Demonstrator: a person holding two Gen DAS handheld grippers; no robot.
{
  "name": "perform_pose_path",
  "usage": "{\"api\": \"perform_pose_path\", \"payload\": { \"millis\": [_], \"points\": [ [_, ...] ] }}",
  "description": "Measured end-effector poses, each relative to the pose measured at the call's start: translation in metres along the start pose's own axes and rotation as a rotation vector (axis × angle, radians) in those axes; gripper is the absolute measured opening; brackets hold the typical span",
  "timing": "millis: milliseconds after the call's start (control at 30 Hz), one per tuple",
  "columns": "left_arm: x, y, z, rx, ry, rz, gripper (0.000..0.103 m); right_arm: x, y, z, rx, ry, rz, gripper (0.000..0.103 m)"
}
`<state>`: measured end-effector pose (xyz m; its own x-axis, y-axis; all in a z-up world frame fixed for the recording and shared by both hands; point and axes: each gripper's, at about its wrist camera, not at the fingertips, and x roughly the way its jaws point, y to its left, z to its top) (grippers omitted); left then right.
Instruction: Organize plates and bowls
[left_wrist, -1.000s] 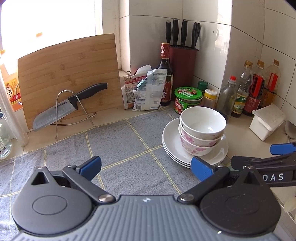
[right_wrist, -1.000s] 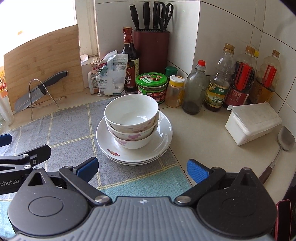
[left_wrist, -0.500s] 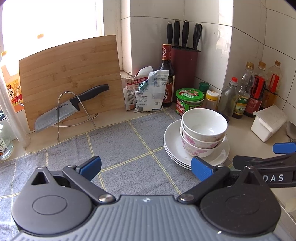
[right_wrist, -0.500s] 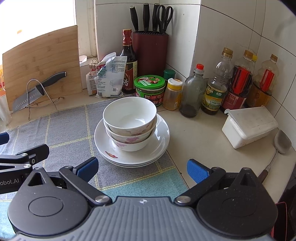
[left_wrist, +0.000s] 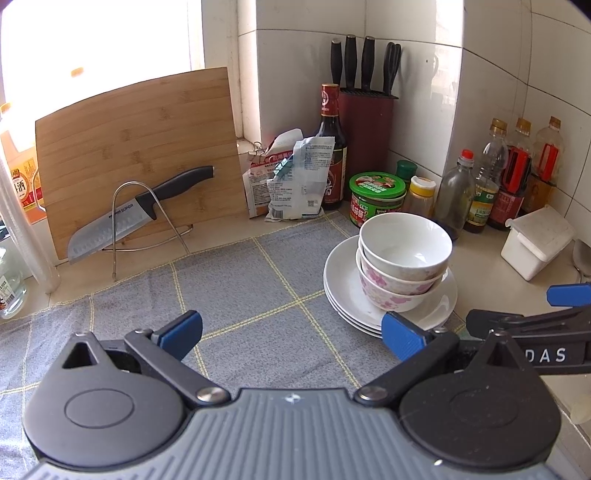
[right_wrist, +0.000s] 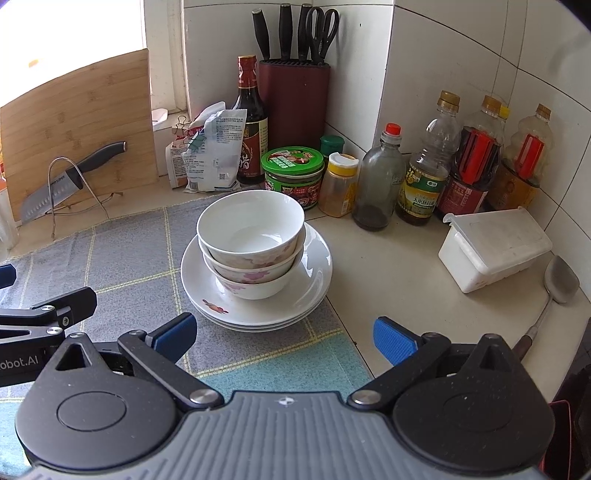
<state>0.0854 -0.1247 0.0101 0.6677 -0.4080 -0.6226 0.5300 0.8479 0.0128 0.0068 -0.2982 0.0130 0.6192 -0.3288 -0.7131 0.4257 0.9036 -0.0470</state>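
Left gripper (left_wrist: 291, 328) and right gripper (right_wrist: 282, 332): both released, jaws spread wide, grasping nothing. Nested bowls (right_wrist: 251, 240) atop stacked plates (right_wrist: 314, 273), centre of right-wrist frame, right of centre in left-wrist frame, on grey cloth (left_wrist: 236, 288).

counter (right_wrist: 399, 266) carries grey cloth (left_wrist: 236, 295), bottles (right_wrist: 424, 173).

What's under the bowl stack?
The stacked bowls sit on a pile of white plates, three rims showing, on the grey checked cloth. The plates' centres are covered by the lowest bowl.
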Motion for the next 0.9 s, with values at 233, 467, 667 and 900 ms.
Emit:
{"api": "perform_pose_path", "payload": {
  "millis": [233, 467, 667, 900],
  "points": [
    [0.0004, -0.0015, 0.0005, 0.001, 0.001, -0.003, 0.102, -0.0007, -0.0021, -0.0001, 0.001, 0.001, -0.009, 0.103],
    [0.0007, -0.0031, 0.0015, 0.001, 0.002, -0.006, 0.102, -0.0015, -0.0019, 0.0003, 0.006, 0.001, -0.017, 0.103],
    [0.0009, -0.0033, 0.0024, 0.001, 0.002, -0.007, 0.102, -0.0016, -0.0007, 0.0007, 0.005, 0.0, -0.022, 0.103],
    [0.0015, -0.0028, 0.0024, 0.0, 0.004, -0.009, 0.102, -0.0008, -0.0005, 0.0013, 0.004, 0.001, -0.022, 0.103]
  ]
}}
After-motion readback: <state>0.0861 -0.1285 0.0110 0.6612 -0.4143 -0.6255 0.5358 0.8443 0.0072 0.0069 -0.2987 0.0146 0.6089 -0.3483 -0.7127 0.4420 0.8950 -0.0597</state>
